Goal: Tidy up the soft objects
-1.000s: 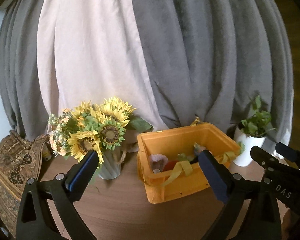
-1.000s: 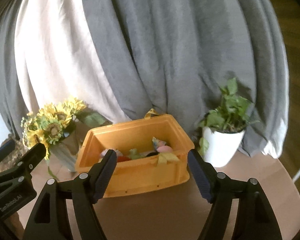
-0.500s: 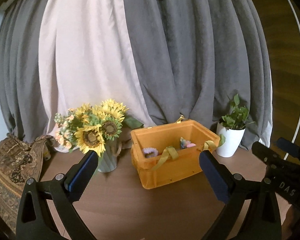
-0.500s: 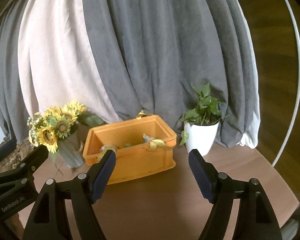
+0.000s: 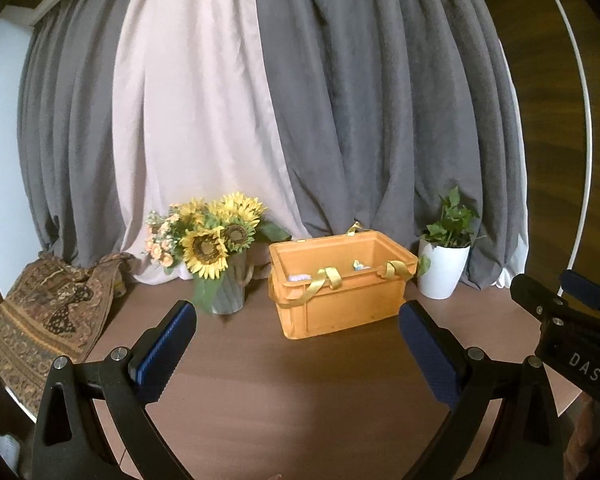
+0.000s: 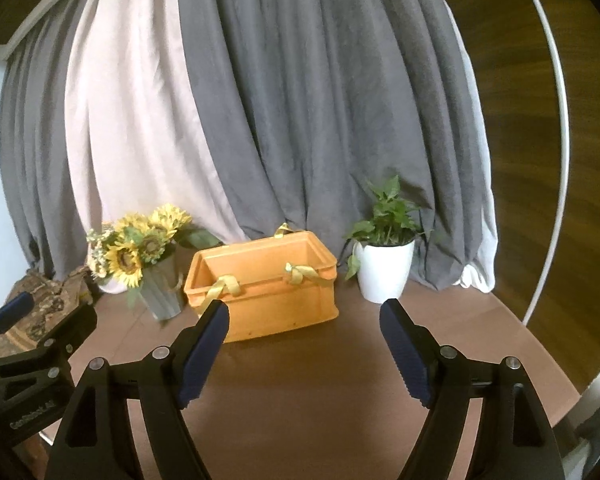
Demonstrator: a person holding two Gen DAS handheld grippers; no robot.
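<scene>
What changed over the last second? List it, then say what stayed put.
Both grippers, left and right, pulled back from the orange bin, which now looks smaller and farther. Nothing was grasped or released. Both remain open and empty; the bin, sunflower vase and potted plant stayed put.

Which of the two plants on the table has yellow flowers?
The sunflower bouquet in the grey vase, left of the orange bin. The other, in the white pot right of the bin, has only green leaves.
</scene>
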